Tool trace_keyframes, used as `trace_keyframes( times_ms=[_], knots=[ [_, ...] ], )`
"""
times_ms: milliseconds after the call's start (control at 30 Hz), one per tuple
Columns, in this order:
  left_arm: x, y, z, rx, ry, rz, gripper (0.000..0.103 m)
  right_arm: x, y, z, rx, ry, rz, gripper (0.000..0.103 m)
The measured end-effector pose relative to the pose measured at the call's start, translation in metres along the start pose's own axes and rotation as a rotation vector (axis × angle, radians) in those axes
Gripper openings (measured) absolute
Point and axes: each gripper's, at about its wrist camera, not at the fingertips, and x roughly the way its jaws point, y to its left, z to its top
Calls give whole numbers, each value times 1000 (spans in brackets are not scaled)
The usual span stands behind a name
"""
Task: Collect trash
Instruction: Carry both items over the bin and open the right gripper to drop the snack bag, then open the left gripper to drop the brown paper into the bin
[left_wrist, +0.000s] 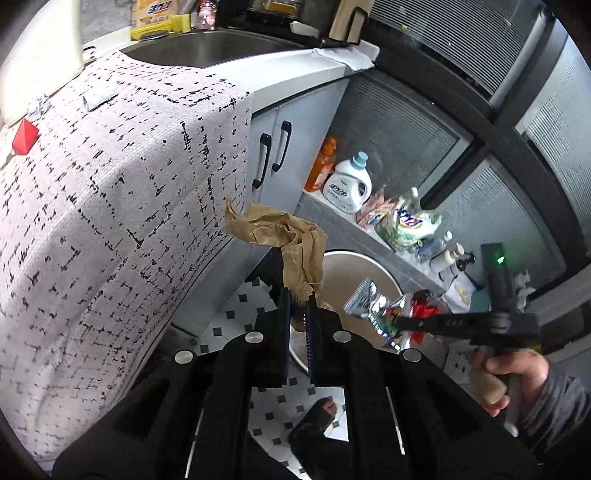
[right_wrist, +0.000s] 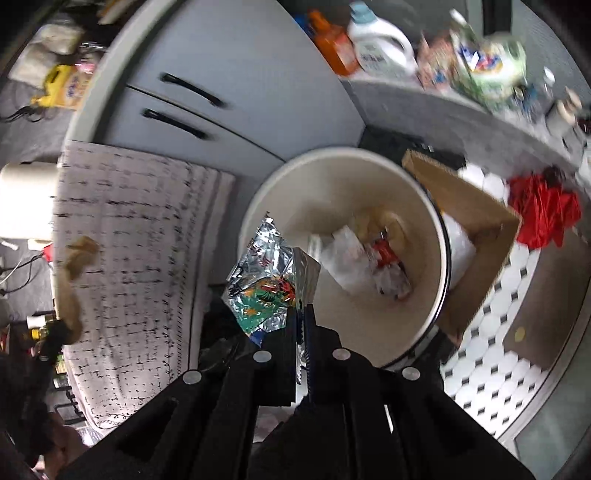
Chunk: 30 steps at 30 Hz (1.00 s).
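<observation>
My left gripper (left_wrist: 298, 295) is shut on a crumpled brown paper bag (left_wrist: 284, 240) and holds it above the round white trash bin (left_wrist: 354, 266). My right gripper (right_wrist: 301, 312) is shut on a shiny foil snack wrapper (right_wrist: 269, 284) at the near rim of the same bin (right_wrist: 288, 192). The bin holds white paper and red scraps (right_wrist: 369, 258). The right gripper (left_wrist: 402, 323) with its wrapper (left_wrist: 373, 306) also shows in the left wrist view, and the left gripper's brown bag (right_wrist: 75, 266) at the left of the right wrist view.
A table under a patterned cloth (left_wrist: 110, 203) stands left of the bin. A cardboard box (right_wrist: 469, 236) leans on the bin's right side, with a red bag (right_wrist: 543, 214) beyond. Detergent bottles (left_wrist: 347, 181) line a ledge by grey cabinets (left_wrist: 280, 147). The floor is tiled.
</observation>
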Motion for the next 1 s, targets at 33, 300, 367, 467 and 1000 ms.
trace_keyframes(
  times_ms=[33,300,367,467,1000],
  knots=[
    [0,0,1,9,5,0,8,8,-3,-3,10,23,-5,7],
    [8,-4,10,75,38,-29,8,14,-23,-16,95,18,-14,48],
    [12,-9,11,91,44,-40,8,7,-27,-17,108,5,-18,47],
    [18,-19,13,108,53,-65,8,-10,-32,-19,120,-22,-13,47],
    [87,-84,-20,114,190,-191,8,-120,-91,-34,169,-191,-71,48]
  ],
)
